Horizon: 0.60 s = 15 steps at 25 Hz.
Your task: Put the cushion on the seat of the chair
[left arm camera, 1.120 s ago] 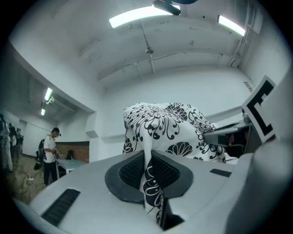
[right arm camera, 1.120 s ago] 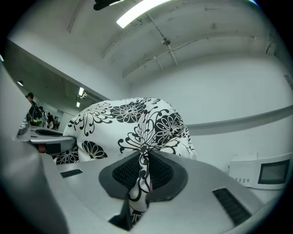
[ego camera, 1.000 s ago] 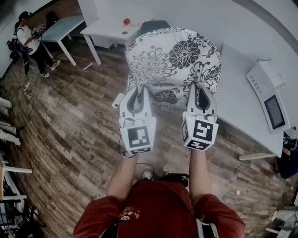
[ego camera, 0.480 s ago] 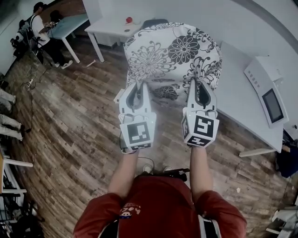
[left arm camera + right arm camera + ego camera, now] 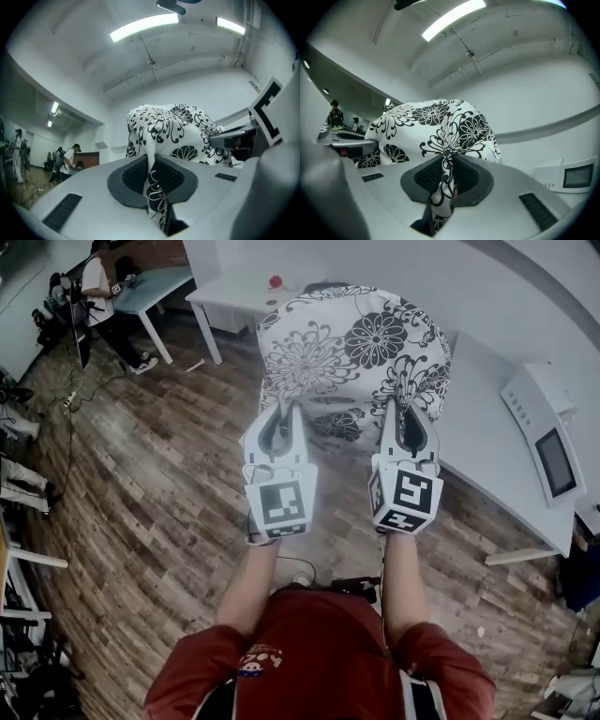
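Note:
A white cushion with black flower print (image 5: pixel 352 352) hangs in the air in front of me, held by its near edge. My left gripper (image 5: pixel 284 411) is shut on a fold of its fabric near the left corner; the pinched fold (image 5: pixel 152 173) shows between the dark pads. My right gripper (image 5: pixel 405 409) pinches the right corner (image 5: pixel 446 176); its jaws are opening slightly, with the fabric still pressed between the pads. Both grippers point roughly level, side by side. The cushion (image 5: pixel 436 122) fills the view ahead and hides what lies behind it. A dark chair edge (image 5: pixel 323 284) peeks above it.
A white desk (image 5: pixel 487 456) runs along the right, carrying a white device with a screen (image 5: pixel 548 442). A white table (image 5: pixel 234 292) with a small red object (image 5: pixel 276 281) stands at the back. A person (image 5: pixel 103 287) stands far left by another table. The floor is wood planks.
Both grippers keep their hold and place. The head view has shifted a little, and the person at the back left has moved along the table.

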### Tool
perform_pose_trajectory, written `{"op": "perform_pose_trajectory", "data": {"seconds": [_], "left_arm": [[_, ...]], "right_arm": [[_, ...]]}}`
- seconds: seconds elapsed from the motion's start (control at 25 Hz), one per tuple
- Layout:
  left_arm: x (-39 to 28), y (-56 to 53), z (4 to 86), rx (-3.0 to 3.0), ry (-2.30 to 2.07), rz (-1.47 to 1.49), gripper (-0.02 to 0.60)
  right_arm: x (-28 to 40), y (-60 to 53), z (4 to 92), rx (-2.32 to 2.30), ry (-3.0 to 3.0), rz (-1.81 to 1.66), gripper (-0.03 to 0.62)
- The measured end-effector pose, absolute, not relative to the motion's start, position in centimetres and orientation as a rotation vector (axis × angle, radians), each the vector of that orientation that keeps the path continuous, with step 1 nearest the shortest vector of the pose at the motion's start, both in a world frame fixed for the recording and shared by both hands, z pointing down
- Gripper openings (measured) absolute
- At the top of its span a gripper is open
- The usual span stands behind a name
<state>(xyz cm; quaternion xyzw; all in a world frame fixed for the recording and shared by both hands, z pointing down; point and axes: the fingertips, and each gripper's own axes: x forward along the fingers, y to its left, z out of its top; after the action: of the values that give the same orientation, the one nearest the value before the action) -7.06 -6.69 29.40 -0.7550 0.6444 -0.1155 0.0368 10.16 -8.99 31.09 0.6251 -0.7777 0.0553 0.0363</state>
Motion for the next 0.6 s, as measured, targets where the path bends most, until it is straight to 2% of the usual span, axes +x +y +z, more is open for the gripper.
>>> {"op": "perform_pose_trajectory", "data": {"seconds": [0.6], "left_arm": [[-7.23, -6.99, 29.74, -2.3, 2.011, -0.372, 0.049]], "right_arm": [[9.97, -9.3, 31.68, 1.91, -2.397, 0.191, 0.06]]}}
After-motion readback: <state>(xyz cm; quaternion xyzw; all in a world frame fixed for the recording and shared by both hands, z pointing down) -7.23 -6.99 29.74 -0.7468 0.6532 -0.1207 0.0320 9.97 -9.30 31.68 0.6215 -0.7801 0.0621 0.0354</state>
